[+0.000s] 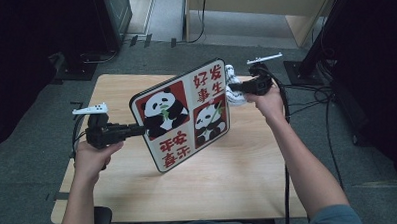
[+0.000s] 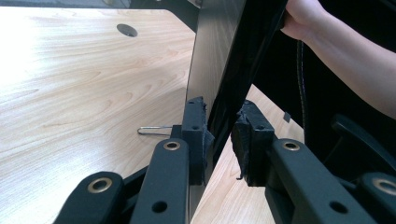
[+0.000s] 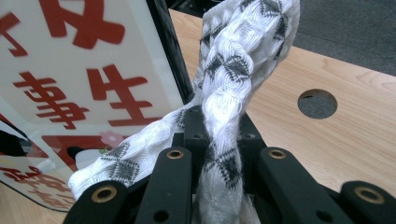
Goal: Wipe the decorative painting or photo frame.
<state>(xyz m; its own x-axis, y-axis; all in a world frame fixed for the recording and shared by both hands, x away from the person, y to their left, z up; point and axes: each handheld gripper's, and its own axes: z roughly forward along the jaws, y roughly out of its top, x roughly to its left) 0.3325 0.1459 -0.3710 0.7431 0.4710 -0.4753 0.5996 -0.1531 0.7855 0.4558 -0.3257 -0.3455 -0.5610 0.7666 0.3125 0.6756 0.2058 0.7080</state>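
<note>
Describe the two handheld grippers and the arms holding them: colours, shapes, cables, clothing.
Both the left gripper and right gripper are black, with two jaws, brass-ringed pivot holes and foam pads. Each carries a pale plate on top and trails a black cable. The forearms are bare; one grey-blue short sleeve shows.

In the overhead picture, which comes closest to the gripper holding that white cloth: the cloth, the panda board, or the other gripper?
From the right gripper:
1. White cloth, pinched in its jaws.
2. Panda board, just left of it, tilted above the table.
3. Left gripper, clamped on the board's far left edge.

Black hand-held gripper (image 1: 137, 129) arms bear brass-ringed holes; sleeves grey-blue.
</note>
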